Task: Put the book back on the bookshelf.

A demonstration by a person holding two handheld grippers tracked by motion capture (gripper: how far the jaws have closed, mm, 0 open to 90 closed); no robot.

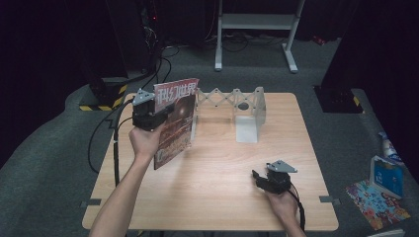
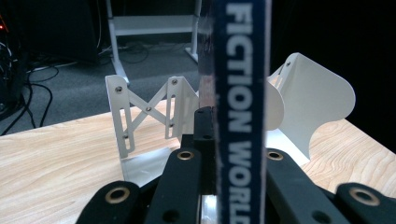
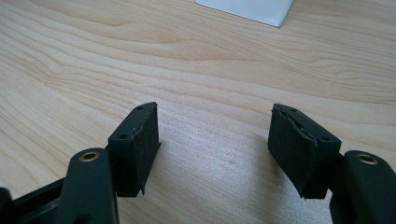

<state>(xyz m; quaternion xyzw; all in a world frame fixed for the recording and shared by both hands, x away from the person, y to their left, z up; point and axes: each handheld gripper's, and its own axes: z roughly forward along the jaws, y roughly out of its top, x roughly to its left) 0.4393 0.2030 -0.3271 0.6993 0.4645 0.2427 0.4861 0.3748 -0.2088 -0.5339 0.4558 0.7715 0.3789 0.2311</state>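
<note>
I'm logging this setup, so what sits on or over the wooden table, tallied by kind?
Magazine: 1, upright, clamped in the left gripper
White expandable book rack: 1
Handheld grippers: 2, the right gripper with its jaws open over the table
Total: 4

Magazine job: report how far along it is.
Done: the left gripper is shut on the magazine and holds it upright, clear of the table. In hand: carrying it beside the white expanding rack. Left: standing it in the rack, probably. The right gripper rests open, holding nothing.
</note>
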